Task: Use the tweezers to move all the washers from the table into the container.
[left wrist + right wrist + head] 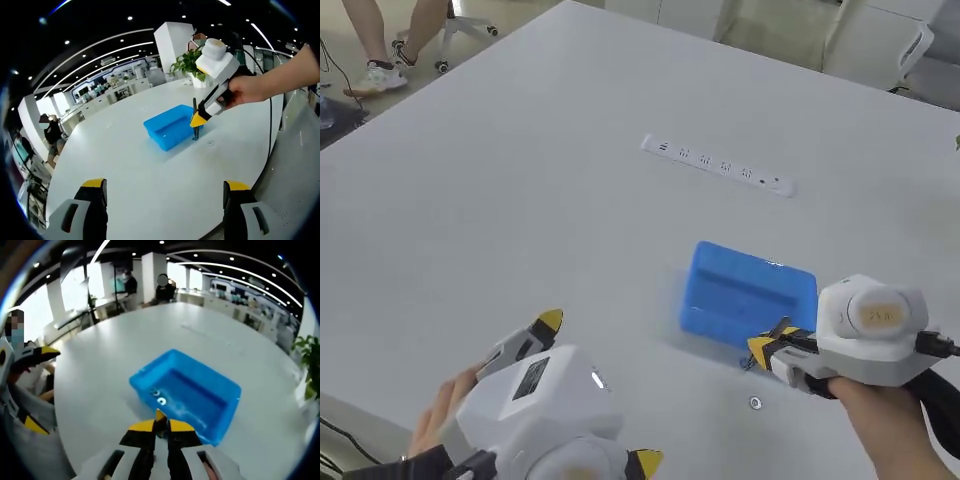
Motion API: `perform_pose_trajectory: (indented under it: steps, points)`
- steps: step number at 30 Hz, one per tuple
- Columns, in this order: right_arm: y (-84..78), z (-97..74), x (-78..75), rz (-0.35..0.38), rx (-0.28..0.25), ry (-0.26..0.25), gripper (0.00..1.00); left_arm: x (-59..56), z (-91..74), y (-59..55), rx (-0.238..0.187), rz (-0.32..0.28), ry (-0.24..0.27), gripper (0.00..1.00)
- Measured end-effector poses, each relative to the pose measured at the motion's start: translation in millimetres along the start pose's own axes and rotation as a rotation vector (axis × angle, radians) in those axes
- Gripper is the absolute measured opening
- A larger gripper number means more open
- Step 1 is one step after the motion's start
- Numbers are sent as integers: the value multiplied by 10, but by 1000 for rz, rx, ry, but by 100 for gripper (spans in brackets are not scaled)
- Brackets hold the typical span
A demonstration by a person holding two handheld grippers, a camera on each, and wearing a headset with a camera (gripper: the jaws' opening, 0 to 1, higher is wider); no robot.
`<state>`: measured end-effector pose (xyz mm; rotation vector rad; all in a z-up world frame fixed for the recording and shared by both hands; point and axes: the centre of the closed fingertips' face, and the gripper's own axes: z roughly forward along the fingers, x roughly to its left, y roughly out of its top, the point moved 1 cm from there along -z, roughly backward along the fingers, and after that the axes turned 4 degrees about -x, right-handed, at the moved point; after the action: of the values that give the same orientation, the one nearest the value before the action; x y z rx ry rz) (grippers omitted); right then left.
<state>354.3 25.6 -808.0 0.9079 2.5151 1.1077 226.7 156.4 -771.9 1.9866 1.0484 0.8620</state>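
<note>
The job looks part-way done. Two small metal ring washers (pixel 162 401) lie inside the open blue plastic container (pixel 175 140), against its near-left wall in the right gripper view. One more silver washer (pixel 755 403) sits on the white bench (pixel 520 200), a little way in front of the container and apart from it.

The step in hand appears to be a pickup or a drop at the container's near corner. Whether the tips carry a washer is too small to tell.

The right gripper (pixel 760 352) has its yellow-tipped fingers pressed together on the thin dark tweezers (pixel 194 125). These point steeply down, with their tips low over the bench just beside the container's near wall. The loose washer lies near those tips but not under them.

If the tips are empty, the next move probably calls for a short shift toward the washer, then a fine pinch across its thin rim. That needs the tips square to the bench, as a flat ring can easily skate away.

The right hand (pixel 880 420) grips its tool from the person's side, wrist tilted so the fingers aim down and forward. The left gripper (pixel 160 187) is held low and back from the work. Its fingers are spread wide on nothing, and the left hand (pixel 440 410) is wrapped around its body.
</note>
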Motion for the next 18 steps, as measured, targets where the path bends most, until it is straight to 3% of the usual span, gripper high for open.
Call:
perform_pose_trajectory:
  steps: [18]
  points:
    - [-1,45,22,0,14,-10,3,-8,8,-24,12,9,-1,99]
